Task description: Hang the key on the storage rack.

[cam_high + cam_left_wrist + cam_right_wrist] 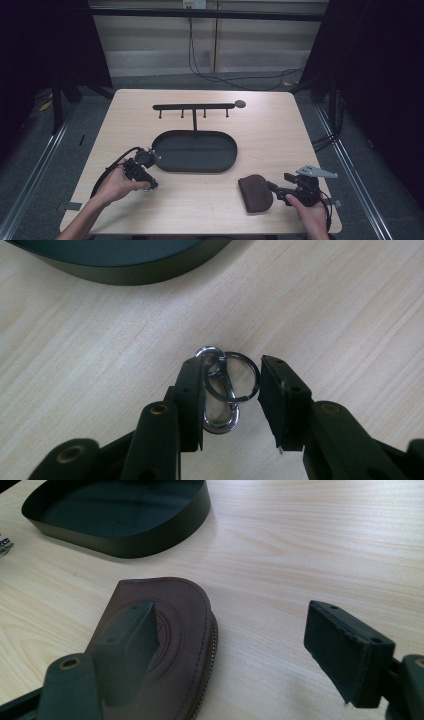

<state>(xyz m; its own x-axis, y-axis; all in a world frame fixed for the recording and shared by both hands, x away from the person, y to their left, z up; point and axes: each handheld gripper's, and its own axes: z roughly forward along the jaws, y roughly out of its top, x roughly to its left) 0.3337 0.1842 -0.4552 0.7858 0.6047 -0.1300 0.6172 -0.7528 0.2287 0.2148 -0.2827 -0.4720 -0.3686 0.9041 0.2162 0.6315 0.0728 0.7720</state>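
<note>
Pale wooden bench, claws low beside the oval tray.
Left claw released, straddling a key ring with clasp; right claw released, one jaw over the brown leather pouch.

Left gripper hides part of the key clip; tray cut off above.

Bare tabletop lies open to the right of the oval black tray and along its near side. Just behind the tray the hook rack bars the way. A brown leather pouch lies near the tray's near right end.
</note>
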